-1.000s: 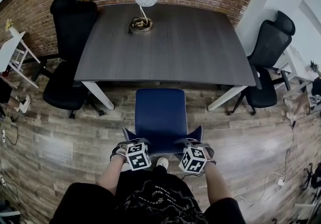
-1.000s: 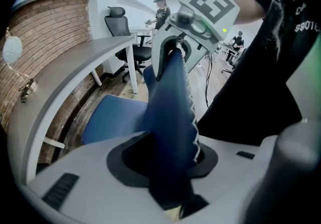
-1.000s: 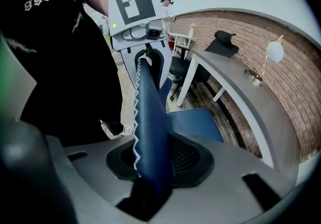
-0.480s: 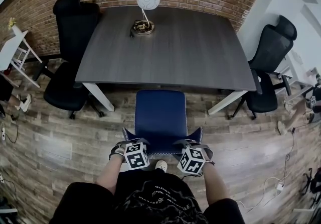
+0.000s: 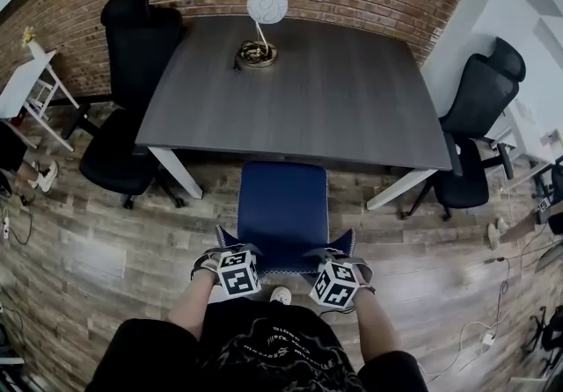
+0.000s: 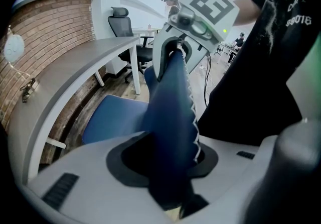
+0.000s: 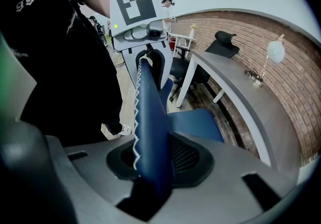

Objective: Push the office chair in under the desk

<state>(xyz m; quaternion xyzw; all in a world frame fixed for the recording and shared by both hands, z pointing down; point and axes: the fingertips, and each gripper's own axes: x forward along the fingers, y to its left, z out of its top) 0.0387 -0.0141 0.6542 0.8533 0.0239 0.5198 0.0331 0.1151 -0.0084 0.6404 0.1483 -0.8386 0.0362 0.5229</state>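
The dark desk (image 5: 299,91) fills the middle of the room against the brick wall, its near edge facing the person. Two white legs (image 5: 176,169) at the near corners leave a gap wide enough for a seat. The blue chair (image 5: 283,201) stands on the floor (image 5: 106,250) squarely in line with that gap. The front of its seat is just at the desk's near edge and the rest is still out in the open, so I judge the push barely begun. Two black chairs (image 5: 123,118) sit off the left and right edges, clear of the path. A lamp (image 5: 264,8) stands near the far edge, out of the way. The left gripper (image 5: 230,251) and right gripper (image 5: 332,253) each clamp the top rim of the backrest (image 7: 150,132), one near each end. The padded edge runs between the jaws, which are closed onto its thickness. That even grip should keep the chair rolling straight.
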